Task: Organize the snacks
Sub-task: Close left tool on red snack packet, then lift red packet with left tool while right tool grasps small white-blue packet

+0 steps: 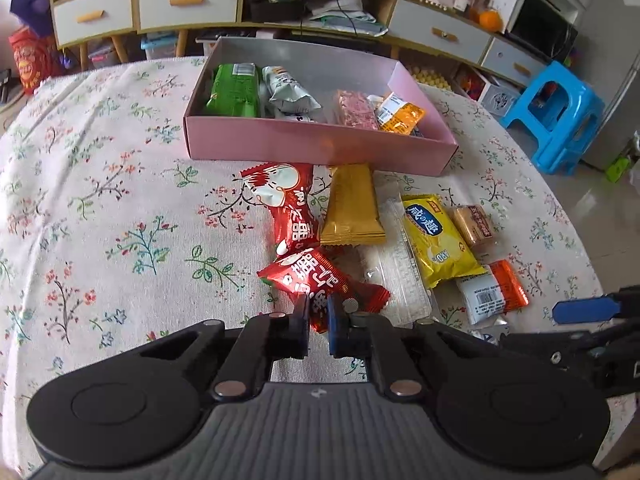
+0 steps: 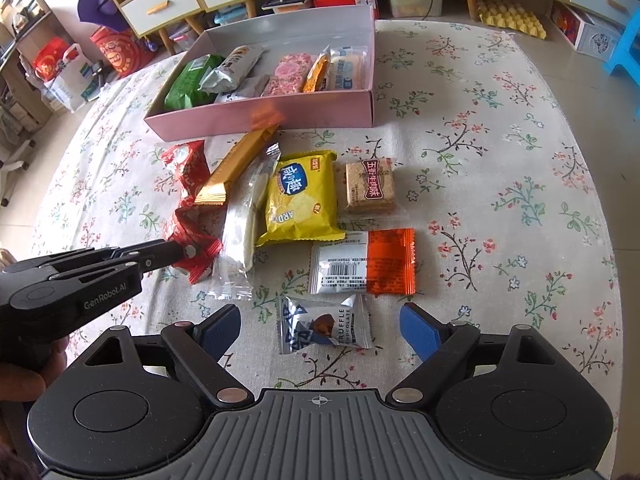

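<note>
left tool (image 1: 319, 314) clamped on red packet (image 1: 324, 286)

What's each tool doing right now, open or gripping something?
Left tool: shut on the nearer red snack packet, which lies on the table.
Right tool: open, holding nothing, with the truffle chocolate packet lying between its fingers.

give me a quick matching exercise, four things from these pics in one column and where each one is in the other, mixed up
Things:
1. green packet
2. red packet
3. truffle chocolate
4. yellow chip packet

Places:
A. on the cloth in front of the open right gripper
B. inside the pink box
C. pinched in the jaws of the left gripper
D. on the cloth beside the brown biscuit square

Pairs: 1-B, 2-C, 3-A, 4-D
</note>
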`<state>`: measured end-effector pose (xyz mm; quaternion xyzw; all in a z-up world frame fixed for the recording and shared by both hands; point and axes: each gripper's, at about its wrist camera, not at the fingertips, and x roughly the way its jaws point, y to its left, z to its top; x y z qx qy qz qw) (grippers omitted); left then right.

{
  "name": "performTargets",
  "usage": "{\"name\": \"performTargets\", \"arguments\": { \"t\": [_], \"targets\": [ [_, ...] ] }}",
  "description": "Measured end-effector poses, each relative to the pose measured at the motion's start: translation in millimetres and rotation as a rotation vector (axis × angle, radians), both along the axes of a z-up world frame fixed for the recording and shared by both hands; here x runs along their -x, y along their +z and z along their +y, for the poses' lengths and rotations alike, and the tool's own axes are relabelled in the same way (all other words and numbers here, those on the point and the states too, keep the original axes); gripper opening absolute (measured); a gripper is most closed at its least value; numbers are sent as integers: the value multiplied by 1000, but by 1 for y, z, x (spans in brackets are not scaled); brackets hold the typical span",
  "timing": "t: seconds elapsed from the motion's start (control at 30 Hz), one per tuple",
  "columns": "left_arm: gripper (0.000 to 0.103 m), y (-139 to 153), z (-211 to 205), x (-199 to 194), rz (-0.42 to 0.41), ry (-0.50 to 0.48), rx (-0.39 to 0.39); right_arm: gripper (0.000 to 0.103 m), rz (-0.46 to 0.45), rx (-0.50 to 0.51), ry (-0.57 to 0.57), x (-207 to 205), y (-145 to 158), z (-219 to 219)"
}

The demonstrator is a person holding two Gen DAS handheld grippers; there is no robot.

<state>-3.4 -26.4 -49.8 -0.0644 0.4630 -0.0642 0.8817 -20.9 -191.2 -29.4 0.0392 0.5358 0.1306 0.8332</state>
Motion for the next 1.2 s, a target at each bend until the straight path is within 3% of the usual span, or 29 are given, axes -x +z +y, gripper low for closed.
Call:
{"name": "performTargets", "arguments": {
  "t": [0.07,0.13,0.23,0.3,0.43,0.5,0.87,0.9,1.03,1.13,1.2],
  "targets": [
    [20,-1,3,-2,17,7,41,89,0,0,0,0,0,0],
    [39,-3,7,-4,34,7,98,89,-1,1,-4,0,0,0],
    [60,-6,9,-9,49,16,162,89,0,-1,-10,-1,0,-1],
    [59,-8,10,-13,46,41,172,89,-2,3,-9,-2,-1,0],
    [41,-16,13,-24,56,55,171,89,3,6,6,-1,-3,4],
    [38,-14,14,-24,52,53,157,89,8,9,8,-1,-5,4],
    [36,14,16,-8,-20,5,83,82,18,30,72,5,-20,20],
    [36,14,16,-9,-18,3,79,77,24,50,80,5,-24,23],
    [36,14,16,-11,9,-6,98,34,14,102,75,4,-30,24],
    [36,22,15,-5,-15,-28,115,20,3,29,28,1,-17,11],
    [36,28,14,-3,-40,-39,120,17,-23,7,11,1,-7,6]
  ]
}}
